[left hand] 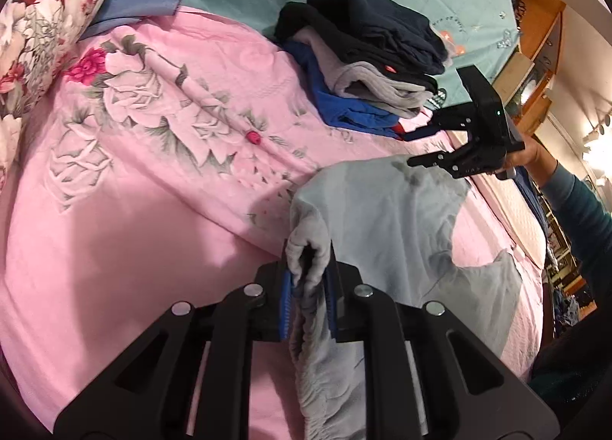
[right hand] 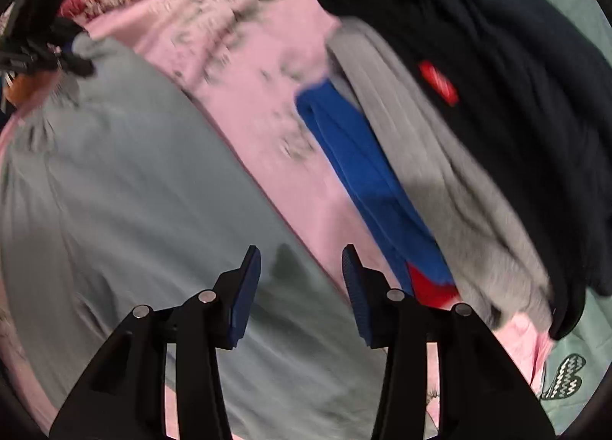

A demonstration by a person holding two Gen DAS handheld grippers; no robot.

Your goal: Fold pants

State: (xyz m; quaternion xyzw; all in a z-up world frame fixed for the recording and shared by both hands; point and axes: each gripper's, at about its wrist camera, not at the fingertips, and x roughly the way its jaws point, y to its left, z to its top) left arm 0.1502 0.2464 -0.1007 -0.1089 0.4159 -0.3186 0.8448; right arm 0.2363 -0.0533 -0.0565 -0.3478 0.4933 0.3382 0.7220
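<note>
Pale grey soft-fabric pants (left hand: 382, 218) spread on pink floral quilted bedcover (left hand: 153, 172), near edge bunched and clamped between blue ribbed pads (left hand: 287, 300) of left gripper (left hand: 310, 302), closed on the cloth. Right gripper (right hand: 302, 287) poised over far part of same pants, jaws apart, nothing between them; no grip on that side. Step in hand, by appearance: securing a second hold before carrying the fabric over into a fold. Best done by lowering right gripper onto a matching edge of the pants, pinching all layers rather than the top one alone, keeping left hold firm and cloth taut between both holds so the fold lands flat, clear of the neighbouring pile. Count: two grippers; one pair of pants being worked; one stack of folded garments (left hand: 367, 57) just beside, showing at least three colours (dark navy, grey, bright blue); one red-flowered pillow (left hand: 46, 19) at far left.
</note>
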